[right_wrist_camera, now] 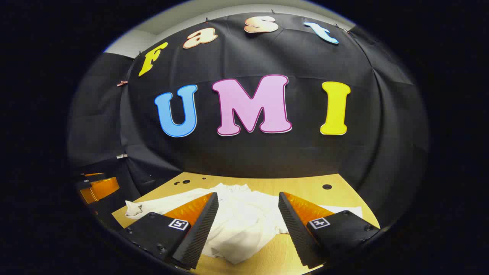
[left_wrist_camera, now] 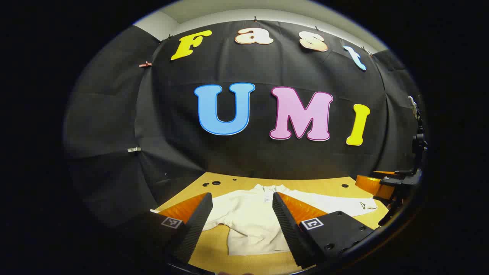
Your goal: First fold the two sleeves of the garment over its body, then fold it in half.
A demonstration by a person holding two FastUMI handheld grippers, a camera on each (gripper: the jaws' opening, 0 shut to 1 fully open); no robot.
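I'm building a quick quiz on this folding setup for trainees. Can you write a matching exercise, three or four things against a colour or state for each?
Things:
1. garment
2. table
3. left gripper
4. booth wall

Colour or state:
A. black cloth
B. jaws apart, holding nothing
C. white, lying spread out, sleeves not yet folded
D. yellowish wood with dark holes

Pairs: 1-C, 2-D, 3-B, 4-A
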